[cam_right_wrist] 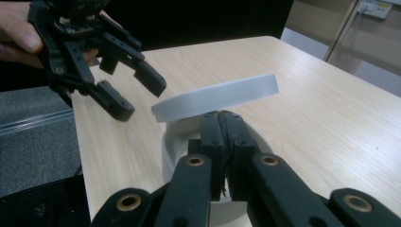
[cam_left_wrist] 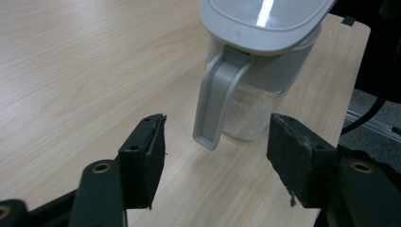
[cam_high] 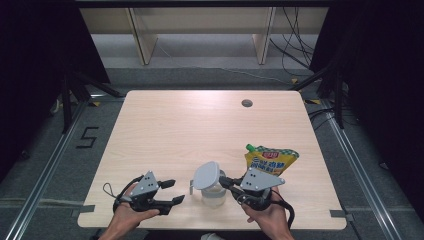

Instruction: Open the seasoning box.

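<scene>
A clear jar (cam_high: 214, 196) with a grey handle (cam_left_wrist: 213, 104) stands near the table's front edge. Its grey lid (cam_high: 206, 175) is tilted up off the rim. My right gripper (cam_high: 223, 181) reaches in from the right, jaws pressed together (cam_right_wrist: 221, 116) at the lid's (cam_right_wrist: 217, 97) raised edge, above the jar's white rim (cam_right_wrist: 166, 146). My left gripper (cam_high: 176, 191) hovers left of the jar, open, nothing between its pads. In the left gripper view its jaws (cam_left_wrist: 218, 126) stand wide, a short way from the handle. It also shows in the right gripper view (cam_right_wrist: 142, 100).
A yellow snack pouch (cam_high: 272, 160) with a green cap lies on the table (cam_high: 200, 125) just behind my right gripper. A round cable hole (cam_high: 246, 103) sits at the back right. Black stands and cables flank the table.
</scene>
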